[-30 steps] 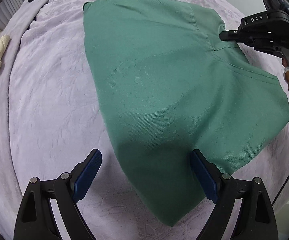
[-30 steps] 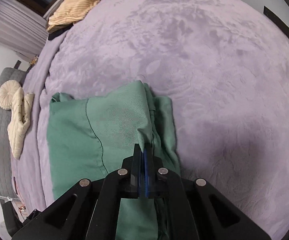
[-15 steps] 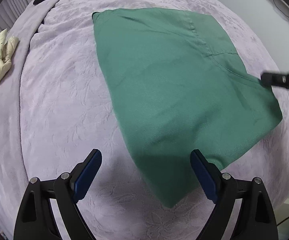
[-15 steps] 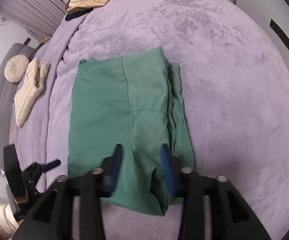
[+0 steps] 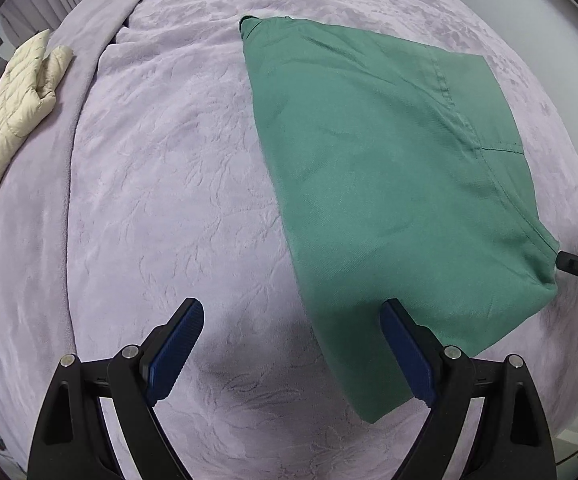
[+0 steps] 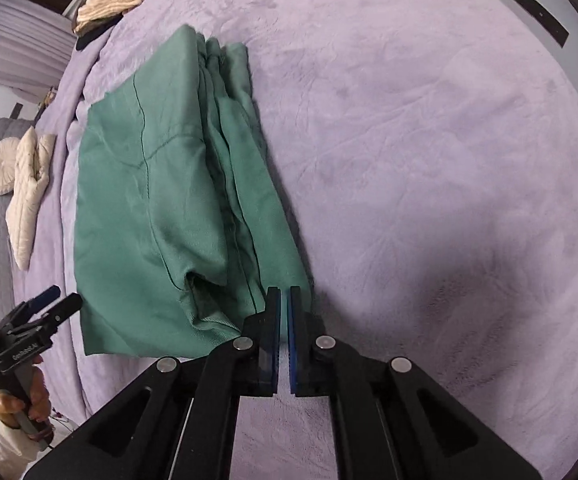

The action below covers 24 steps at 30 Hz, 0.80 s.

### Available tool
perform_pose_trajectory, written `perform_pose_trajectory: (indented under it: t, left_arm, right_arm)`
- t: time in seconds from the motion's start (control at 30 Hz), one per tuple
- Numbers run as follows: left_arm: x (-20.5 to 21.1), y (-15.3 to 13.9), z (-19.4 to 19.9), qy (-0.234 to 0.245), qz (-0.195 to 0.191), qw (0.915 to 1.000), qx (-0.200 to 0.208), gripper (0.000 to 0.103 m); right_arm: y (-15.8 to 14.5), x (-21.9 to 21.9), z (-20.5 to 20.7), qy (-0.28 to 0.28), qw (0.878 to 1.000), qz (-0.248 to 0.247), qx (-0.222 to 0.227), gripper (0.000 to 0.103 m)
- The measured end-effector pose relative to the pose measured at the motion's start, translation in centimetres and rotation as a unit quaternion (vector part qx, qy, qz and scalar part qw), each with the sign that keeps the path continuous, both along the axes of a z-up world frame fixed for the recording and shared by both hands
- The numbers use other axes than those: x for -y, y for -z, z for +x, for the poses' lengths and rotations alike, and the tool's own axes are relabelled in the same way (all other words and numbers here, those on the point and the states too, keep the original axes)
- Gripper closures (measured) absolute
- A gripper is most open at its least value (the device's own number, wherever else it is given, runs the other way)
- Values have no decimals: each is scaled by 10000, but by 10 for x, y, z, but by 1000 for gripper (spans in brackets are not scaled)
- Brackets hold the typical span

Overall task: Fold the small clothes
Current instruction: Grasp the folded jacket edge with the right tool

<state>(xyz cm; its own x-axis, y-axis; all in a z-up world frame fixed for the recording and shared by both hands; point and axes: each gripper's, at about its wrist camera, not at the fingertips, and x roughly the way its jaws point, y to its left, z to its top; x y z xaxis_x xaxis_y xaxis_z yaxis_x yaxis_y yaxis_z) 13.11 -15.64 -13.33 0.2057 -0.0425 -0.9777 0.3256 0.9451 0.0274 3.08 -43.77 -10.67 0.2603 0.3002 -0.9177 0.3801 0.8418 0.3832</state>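
Green cloth (image 5: 389,168), folded to a long panel, flat on the lilac blanket (image 5: 149,200). Hovers wide open above the near left edge, that left gripper (image 5: 293,308): one pad over bare blanket, the other over fabric, holding nothing. Over on the far side, right gripper (image 6: 284,292) with jaws just snapped closed, pads all but together, nothing between them, tips just beside the near right corner. Looks like the set-up for the next fold, so: go for both near corners at once, pinch every layer and not only the top one, lift level, carry toward the far end, lay down without dragging. Reopen the right side before any bite. Watch that stacked right edge, likely to slide apart if caught unevenly. From the left wrist, only a smooth top face with one seam, and a mere tip of the other tool at the corner. From the right wrist, far more: several layers fanned along the right edge, a loose pocket of fabric near the front hem, plus the hand (image 6: 29,404) gripping the left tool's handle.
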Motion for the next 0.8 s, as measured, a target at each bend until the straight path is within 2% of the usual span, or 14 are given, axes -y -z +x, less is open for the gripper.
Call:
perform_pose_trajectory:
  t: [0.13, 0.3, 0.33, 0.4, 0.43, 0.47, 0.6, 0.67, 0.8]
  left_arm:
    - [6, -3, -1, -53, -14, 10000, 9, 12]
    - [9, -2, 0, -48, -7, 10000, -9, 12]
    - [10, -1, 0, -52, -9, 10000, -12, 12]
    - [9, -1, 0, -90, 3, 10000, -18, 12]
    - [9, 0, 1, -117, 4, 9999, -30, 12]
    - [8, 1, 1, -151, -37, 9998, -84, 12]
    - [-5, 4, 10, -489, -331, 9979, -281, 12]
    - [-15, 0, 17, -679, -451, 9966, -135, 12]
    - [-26, -5, 36, -813, -402, 9957, 165, 10]
  right_arm:
    - [-10, 14, 9, 20, 9999, 73, 113, 97]
    - [-4, 11, 21, -103, 9997, 227, 67, 96]
    - [-2, 10, 23, -131, 9996, 248, 60, 91]
    - [1, 8, 29, -189, 9995, 259, 37, 67]
    - [2, 7, 31, -214, 9994, 277, 41, 44]
    - [3, 6, 32, -248, 9992, 293, 68, 37]
    - [7, 5, 40, -414, 9982, 422, 74, 36]
    - [10, 6, 46, -517, 9974, 485, 83, 26]
    - [16, 8, 59, -640, 9957, 657, 146, 23]
